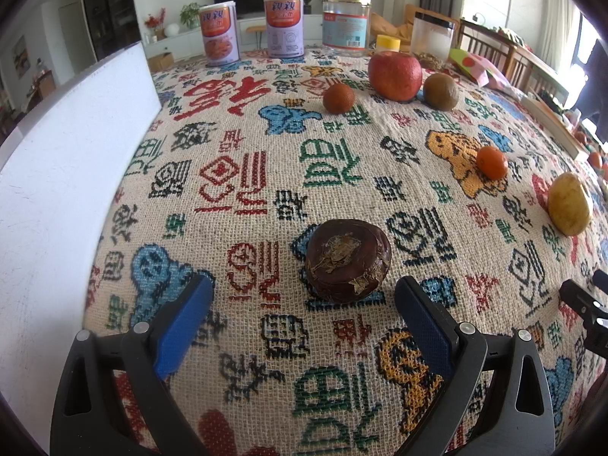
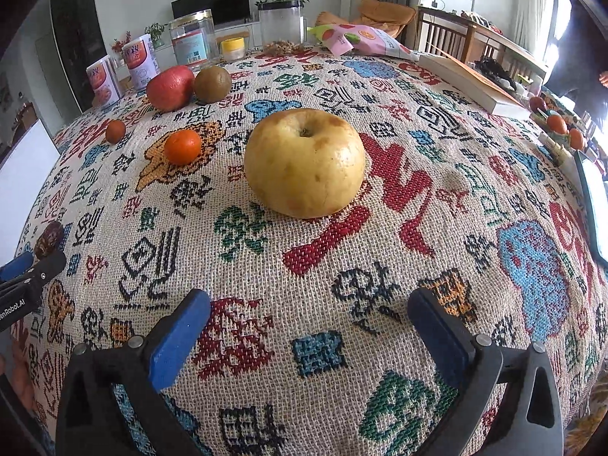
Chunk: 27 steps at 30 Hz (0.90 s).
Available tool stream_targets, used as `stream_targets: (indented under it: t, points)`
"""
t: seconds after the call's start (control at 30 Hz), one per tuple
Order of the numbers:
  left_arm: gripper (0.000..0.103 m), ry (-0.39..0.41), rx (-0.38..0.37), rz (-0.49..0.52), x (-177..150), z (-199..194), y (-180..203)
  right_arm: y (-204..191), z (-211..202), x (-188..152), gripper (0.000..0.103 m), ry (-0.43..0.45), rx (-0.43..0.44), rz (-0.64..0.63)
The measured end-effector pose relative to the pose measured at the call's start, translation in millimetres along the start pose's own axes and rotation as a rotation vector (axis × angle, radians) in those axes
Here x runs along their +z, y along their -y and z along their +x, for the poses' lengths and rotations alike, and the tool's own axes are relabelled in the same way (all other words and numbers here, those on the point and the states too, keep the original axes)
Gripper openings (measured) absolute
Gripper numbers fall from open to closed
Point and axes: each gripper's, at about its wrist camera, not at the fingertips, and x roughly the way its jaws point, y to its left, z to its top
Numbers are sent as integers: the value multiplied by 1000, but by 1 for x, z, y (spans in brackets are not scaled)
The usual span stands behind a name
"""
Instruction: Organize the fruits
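My left gripper [image 1: 302, 304] is open and empty; a dark brown round fruit [image 1: 347, 260] lies on the cloth just ahead, between the fingertips. My right gripper [image 2: 307, 315] is open and empty, with a yellow apple [image 2: 304, 163] lying a little ahead of it. In the left wrist view I also see a red apple [image 1: 395, 75], a kiwi [image 1: 440, 91], a small brownish fruit [image 1: 339, 98], an orange tangerine [image 1: 492, 162] and the yellow apple [image 1: 569, 205]. In the right wrist view the tangerine [image 2: 182, 146], red apple [image 2: 170, 87] and kiwi [image 2: 212, 83] lie further back to the left.
A white box [image 1: 57, 197] stands along the left edge of the patterned tablecloth [image 1: 266, 152]. Two cans [image 1: 220, 34], a glass jar [image 1: 345, 24] and a plastic jar [image 1: 433, 38] stand at the far edge. A snack bag [image 2: 361, 40] and a book [image 2: 475, 83] lie at the back right.
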Motion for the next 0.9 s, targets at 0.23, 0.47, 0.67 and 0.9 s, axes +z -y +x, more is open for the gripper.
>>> stream_targets:
  t: [0.23,0.47,0.67,0.9]
  points:
    - [98,0,0,0,0,0,0,-4,-1,-3,103,6,-3,-4]
    - [98,0,0,0,0,0,0,-4,-1,-3,103,6,-2,-4]
    - [98,0,-1,-1,0,-1,0,-5,-1,-3,103,6,-3,-4]
    - [98,0,-1,-1,0,-1,0,-5,-1,-3,103,7,-3,-4]
